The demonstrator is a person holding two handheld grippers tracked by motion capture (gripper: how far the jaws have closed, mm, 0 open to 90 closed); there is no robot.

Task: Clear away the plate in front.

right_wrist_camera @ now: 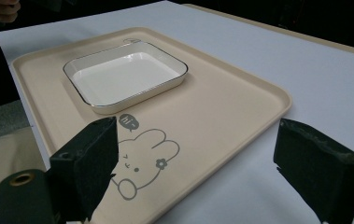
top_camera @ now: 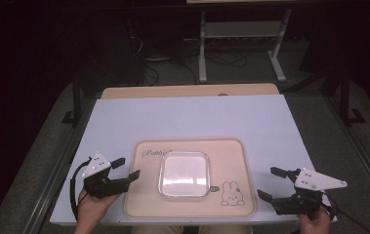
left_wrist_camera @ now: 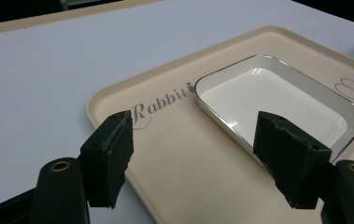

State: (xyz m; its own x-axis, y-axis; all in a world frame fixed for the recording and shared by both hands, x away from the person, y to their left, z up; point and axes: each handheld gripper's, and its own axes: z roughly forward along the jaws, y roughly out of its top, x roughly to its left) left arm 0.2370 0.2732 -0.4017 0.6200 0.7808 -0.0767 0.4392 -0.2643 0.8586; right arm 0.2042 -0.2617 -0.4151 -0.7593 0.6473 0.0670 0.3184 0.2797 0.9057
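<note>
A beige tray (top_camera: 231,156) with a rabbit drawing (top_camera: 232,192) lies near the table's front edge. A white square dish (top_camera: 184,174) with a thin dark rim sits empty in its middle. My left gripper (top_camera: 130,167) hovers at the tray's left edge, open, with nothing between its jaws. In the left gripper view the gripper (left_wrist_camera: 193,140) points across the tray (left_wrist_camera: 174,177) toward the dish (left_wrist_camera: 268,98). My right gripper (top_camera: 265,182) stands open just off the tray's right edge. In the right gripper view its jaws (right_wrist_camera: 193,140) frame the tray's corner (right_wrist_camera: 240,107), with the dish (right_wrist_camera: 118,74) farther off.
The tray rests on a white board (top_camera: 192,117) over a wooden tabletop (top_camera: 187,90). Beyond the far edge, a grey metal stand (top_camera: 241,44) and cables lie on the dark floor. Bare white board runs behind and beside the tray.
</note>
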